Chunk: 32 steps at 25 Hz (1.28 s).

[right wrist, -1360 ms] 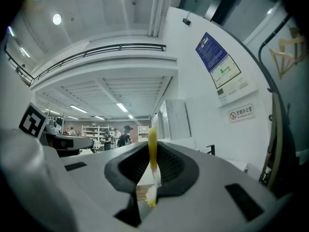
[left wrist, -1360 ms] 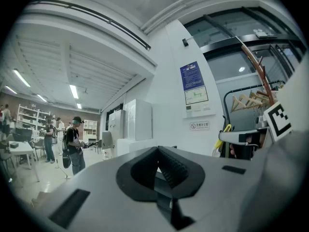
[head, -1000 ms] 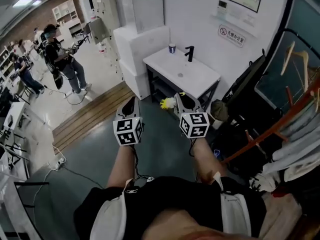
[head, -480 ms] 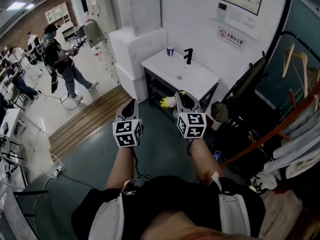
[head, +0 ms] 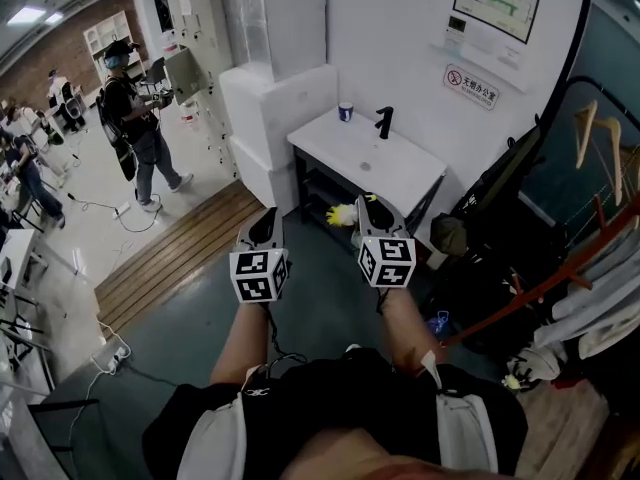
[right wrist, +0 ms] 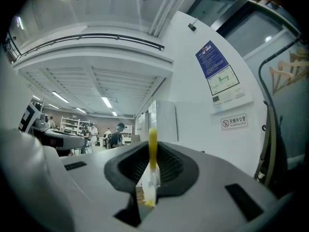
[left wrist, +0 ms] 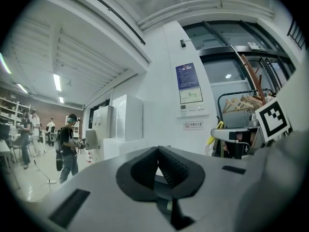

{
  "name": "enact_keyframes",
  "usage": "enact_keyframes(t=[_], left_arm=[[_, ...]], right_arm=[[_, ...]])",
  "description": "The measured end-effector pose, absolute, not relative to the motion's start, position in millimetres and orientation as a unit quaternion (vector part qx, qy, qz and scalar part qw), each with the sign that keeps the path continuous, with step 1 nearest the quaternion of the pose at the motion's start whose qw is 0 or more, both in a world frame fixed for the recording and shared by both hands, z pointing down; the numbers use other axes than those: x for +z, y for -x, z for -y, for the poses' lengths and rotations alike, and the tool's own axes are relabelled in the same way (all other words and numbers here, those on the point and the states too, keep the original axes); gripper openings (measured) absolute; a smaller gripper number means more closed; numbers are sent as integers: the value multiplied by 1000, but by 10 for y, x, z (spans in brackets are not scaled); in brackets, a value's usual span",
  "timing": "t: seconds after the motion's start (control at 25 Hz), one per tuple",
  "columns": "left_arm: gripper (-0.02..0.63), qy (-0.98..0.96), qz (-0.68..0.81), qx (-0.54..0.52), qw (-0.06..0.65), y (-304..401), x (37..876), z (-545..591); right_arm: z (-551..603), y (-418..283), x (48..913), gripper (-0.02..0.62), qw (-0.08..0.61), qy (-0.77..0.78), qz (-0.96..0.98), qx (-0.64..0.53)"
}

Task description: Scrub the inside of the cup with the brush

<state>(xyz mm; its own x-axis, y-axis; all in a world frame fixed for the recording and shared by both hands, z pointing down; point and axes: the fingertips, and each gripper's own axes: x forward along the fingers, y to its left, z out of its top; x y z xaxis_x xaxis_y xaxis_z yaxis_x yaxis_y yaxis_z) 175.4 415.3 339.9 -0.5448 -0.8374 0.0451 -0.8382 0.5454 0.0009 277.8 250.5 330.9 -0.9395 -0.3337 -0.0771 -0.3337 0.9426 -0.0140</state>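
Red-ringed wall sign (print unreadable), yellow brush

The white washstand carries a small cup at its back left corner and a black tap along its back edge.

Long white ceiling strip lights glow up and left of the left tool, washing the pale painted wall beyond it evenly. Both gripper views bulge, darkening to black corners; the grey-green floor below lies dimmer.
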Motion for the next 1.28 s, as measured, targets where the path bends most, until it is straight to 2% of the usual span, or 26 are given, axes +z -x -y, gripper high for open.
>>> enact_keyframes(t=[0.6, 0.96, 1.28], left_arm=[[15, -474, 880, 3, 29, -591, 3593, -3489], [15, -478, 878, 19, 26, 232, 3519, -2433], [15, -483, 874, 30, 29, 794, 3587, -1479]], right_arm=[[-1751, -1550, 3424, 52, 46, 168, -985, -9], [-761, -710, 3385, 52, 44, 170, -984, -18], [122, -241, 3424, 52, 45, 181, -982, -21]])
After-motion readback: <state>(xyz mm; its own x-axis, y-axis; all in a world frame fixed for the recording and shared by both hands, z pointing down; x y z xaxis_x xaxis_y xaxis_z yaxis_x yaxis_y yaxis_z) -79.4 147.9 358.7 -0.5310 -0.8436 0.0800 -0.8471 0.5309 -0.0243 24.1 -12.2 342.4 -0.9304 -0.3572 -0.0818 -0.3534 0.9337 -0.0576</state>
